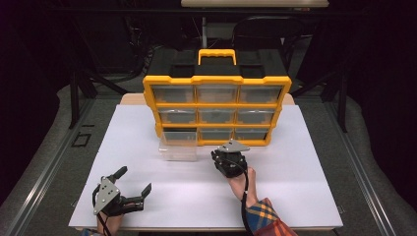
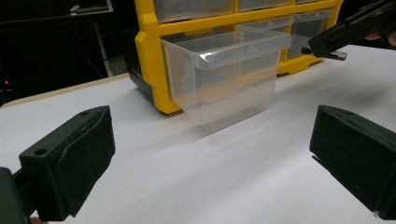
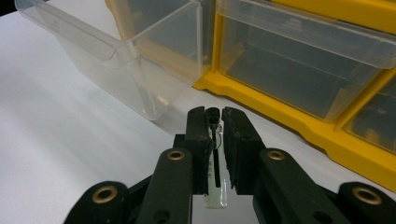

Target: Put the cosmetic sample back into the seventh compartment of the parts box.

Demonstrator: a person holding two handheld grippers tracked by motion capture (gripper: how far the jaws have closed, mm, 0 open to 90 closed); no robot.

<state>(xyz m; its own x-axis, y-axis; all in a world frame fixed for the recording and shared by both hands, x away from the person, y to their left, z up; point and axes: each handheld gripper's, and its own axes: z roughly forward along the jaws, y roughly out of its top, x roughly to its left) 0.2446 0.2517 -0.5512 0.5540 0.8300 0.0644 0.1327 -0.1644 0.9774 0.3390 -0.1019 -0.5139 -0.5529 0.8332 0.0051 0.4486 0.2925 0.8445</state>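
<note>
Between the right gripper's (image 3: 215, 122) closed fingers — a small vial (image 3: 215, 163), upright.

This looks like a lab or recording studio set up for handling trials. A bare white desk (image 1: 295, 162) stands alone in a dark room, ringed by a black metal frame (image 1: 74, 93) and black drapes (image 1: 388, 98). Cables (image 1: 142, 59) lie bundled on the grey carpet (image 1: 54, 137) behind it, beside an office chair (image 1: 260, 32). On the desk sits a yellow parts cabinet (image 1: 216, 109) with clear drawers, workshop storage staged as a prop
</note>
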